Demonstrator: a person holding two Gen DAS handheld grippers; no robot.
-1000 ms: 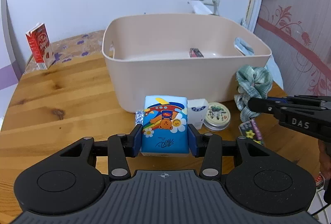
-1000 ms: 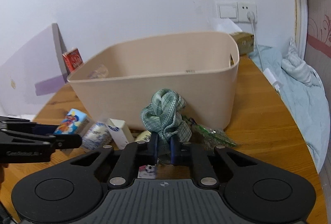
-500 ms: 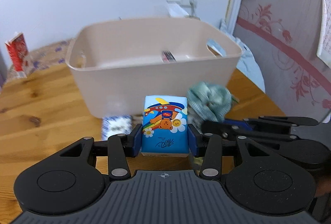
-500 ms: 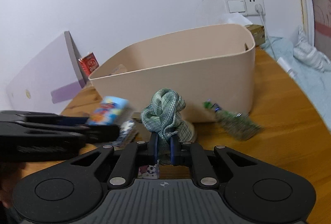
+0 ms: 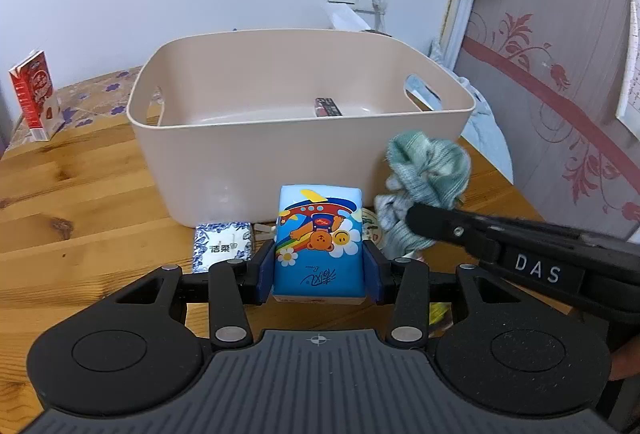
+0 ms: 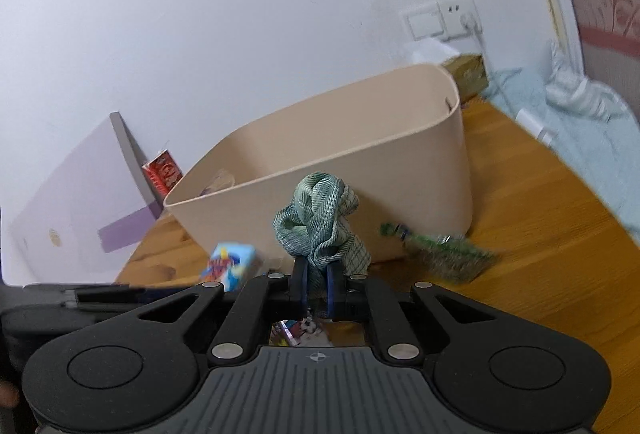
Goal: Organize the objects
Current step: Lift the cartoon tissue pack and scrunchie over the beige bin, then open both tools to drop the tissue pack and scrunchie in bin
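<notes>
My left gripper [image 5: 319, 268] is shut on a blue cartoon tissue pack [image 5: 320, 242] and holds it above the wooden table, just in front of the beige plastic bin [image 5: 256, 153]. My right gripper [image 6: 316, 284] is shut on a green knotted cloth [image 6: 320, 226] and holds it up near the bin's front wall [image 6: 400, 185]. In the left wrist view the cloth [image 5: 428, 173] and the right gripper's arm [image 5: 520, 258] show at the right. The tissue pack also shows in the right wrist view [image 6: 232, 264]. A dark small item [image 5: 328, 107] lies inside the bin.
A blue-white patterned tissue pack [image 5: 224, 244] and a round tin [image 5: 372, 230] lie before the bin. A green packet [image 6: 448, 254] lies by the bin's corner. A red carton [image 5: 34, 95] stands at the far left. Light blue bedding [image 6: 580, 121] lies past the table's right edge.
Both grippers have risen with their loads. The cloth now hangs higher against the bin's front, and the right gripper view has tilted.
</notes>
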